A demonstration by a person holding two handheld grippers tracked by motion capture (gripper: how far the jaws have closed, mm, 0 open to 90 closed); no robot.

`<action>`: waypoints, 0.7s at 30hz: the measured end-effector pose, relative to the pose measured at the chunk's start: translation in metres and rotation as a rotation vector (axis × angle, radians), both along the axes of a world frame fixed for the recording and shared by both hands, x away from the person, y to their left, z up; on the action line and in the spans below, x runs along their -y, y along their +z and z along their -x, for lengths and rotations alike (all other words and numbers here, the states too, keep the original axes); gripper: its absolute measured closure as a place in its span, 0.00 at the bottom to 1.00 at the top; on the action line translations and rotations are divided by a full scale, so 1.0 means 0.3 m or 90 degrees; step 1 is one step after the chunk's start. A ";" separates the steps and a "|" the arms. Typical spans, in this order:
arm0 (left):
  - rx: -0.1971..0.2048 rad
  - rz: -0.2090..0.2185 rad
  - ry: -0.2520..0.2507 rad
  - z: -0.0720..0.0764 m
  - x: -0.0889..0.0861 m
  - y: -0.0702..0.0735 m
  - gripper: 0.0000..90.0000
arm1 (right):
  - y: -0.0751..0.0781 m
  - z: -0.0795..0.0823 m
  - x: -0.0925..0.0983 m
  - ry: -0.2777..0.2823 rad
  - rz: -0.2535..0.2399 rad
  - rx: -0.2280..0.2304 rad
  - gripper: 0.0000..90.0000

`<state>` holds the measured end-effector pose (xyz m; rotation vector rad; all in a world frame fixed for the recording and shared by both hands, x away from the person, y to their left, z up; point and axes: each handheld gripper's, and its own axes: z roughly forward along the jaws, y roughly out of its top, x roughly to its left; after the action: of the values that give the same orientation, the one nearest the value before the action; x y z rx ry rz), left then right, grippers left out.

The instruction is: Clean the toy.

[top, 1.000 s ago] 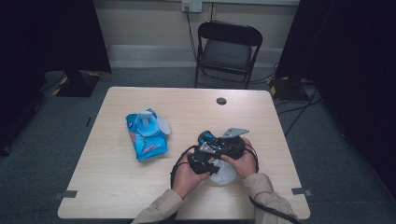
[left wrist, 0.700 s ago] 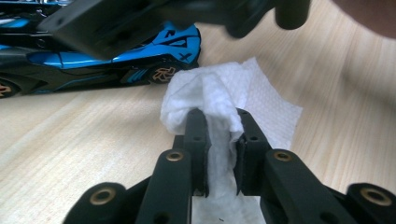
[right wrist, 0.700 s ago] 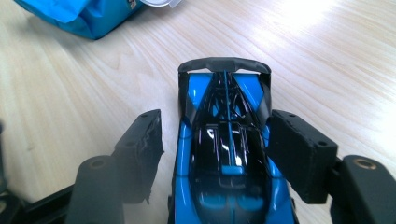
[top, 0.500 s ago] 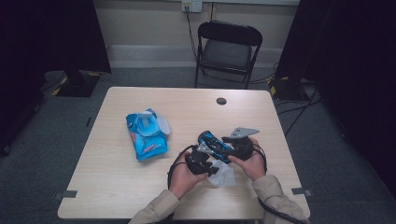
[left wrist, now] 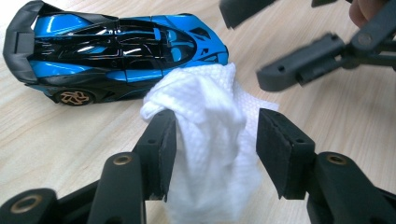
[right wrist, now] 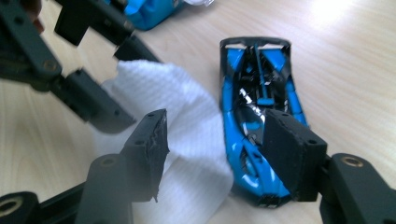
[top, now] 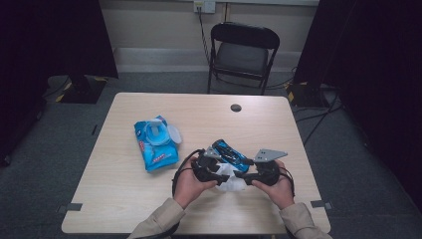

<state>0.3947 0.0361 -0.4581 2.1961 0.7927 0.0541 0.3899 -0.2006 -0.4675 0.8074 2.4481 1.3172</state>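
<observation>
Lying crumpled: embossed white wipe, glossy blue toy car

The wipe runs off the bottom edge in the left gripper view. In the right gripper view it covers part of the toy car's side, and the blue packet is cut by the top edge, blurred.

no legible text anywhere, print on blue wipes pack perhaps too blurred
</observation>
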 end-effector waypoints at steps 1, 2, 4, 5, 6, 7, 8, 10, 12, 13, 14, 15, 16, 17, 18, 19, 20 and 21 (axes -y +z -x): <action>0.001 -0.004 0.002 -0.003 -0.003 0.001 0.52 | -0.003 0.005 -0.001 0.003 0.000 0.000 0.45; 0.001 -0.003 0.004 -0.005 -0.007 0.002 0.52 | -0.006 0.011 -0.002 0.006 -0.001 0.000 0.45; -0.004 0.001 0.008 -0.011 -0.015 0.001 0.52 | -0.015 0.022 -0.009 0.013 -0.005 -0.005 0.45; -0.004 0.005 0.014 -0.012 -0.017 0.000 0.52 | -0.020 0.027 -0.015 0.015 -0.003 -0.007 0.45; -0.002 0.005 0.016 -0.015 -0.022 -0.002 0.52 | -0.025 0.032 -0.022 0.019 -0.001 -0.007 0.45; -0.006 0.007 0.016 -0.017 -0.029 -0.003 0.53 | -0.031 0.037 -0.030 0.026 -0.001 -0.011 0.46; -0.008 0.011 0.018 -0.020 -0.035 -0.004 0.55 | -0.036 0.043 -0.039 0.034 0.002 -0.013 0.46; -0.001 0.007 0.027 -0.025 -0.054 -0.001 0.55 | -0.042 0.054 -0.058 0.043 0.007 -0.012 0.46; 0.000 0.012 0.031 -0.030 -0.068 0.005 0.55 | -0.045 0.061 -0.076 0.051 0.003 -0.014 0.47; 0.003 0.010 0.035 -0.031 -0.073 0.008 0.55 | -0.048 0.062 -0.086 0.053 0.008 -0.013 0.47; 0.004 0.007 0.030 -0.033 -0.078 0.009 0.56 | -0.052 0.062 -0.096 0.052 0.012 -0.015 0.47; 0.002 0.009 0.033 -0.033 -0.081 0.012 0.57 | -0.059 0.061 -0.106 0.052 0.013 -0.018 0.47; 0.007 0.007 0.032 -0.036 -0.085 0.015 0.56 | -0.065 0.060 -0.117 0.054 0.014 -0.021 0.47; 0.006 0.008 0.034 -0.037 -0.086 0.016 0.56 | -0.073 0.058 -0.131 0.055 0.019 -0.024 0.47; 0.007 0.010 0.035 -0.039 -0.089 0.018 0.56 | -0.079 0.056 -0.143 0.053 0.033 -0.023 0.47; 0.009 0.009 0.037 -0.041 -0.092 0.020 0.56 | -0.085 0.053 -0.151 0.054 0.035 -0.024 0.47; 0.007 0.008 0.037 -0.044 -0.095 0.022 0.55 | -0.090 0.051 -0.155 0.052 0.033 -0.029 0.47; 0.009 0.009 0.040 -0.048 -0.096 0.023 0.54 | -0.096 0.048 -0.160 0.045 0.040 -0.031 0.48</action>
<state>0.4090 0.0650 -0.4513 2.1547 0.8519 0.0957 0.3754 -0.1525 -0.4962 0.7523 2.5652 1.2512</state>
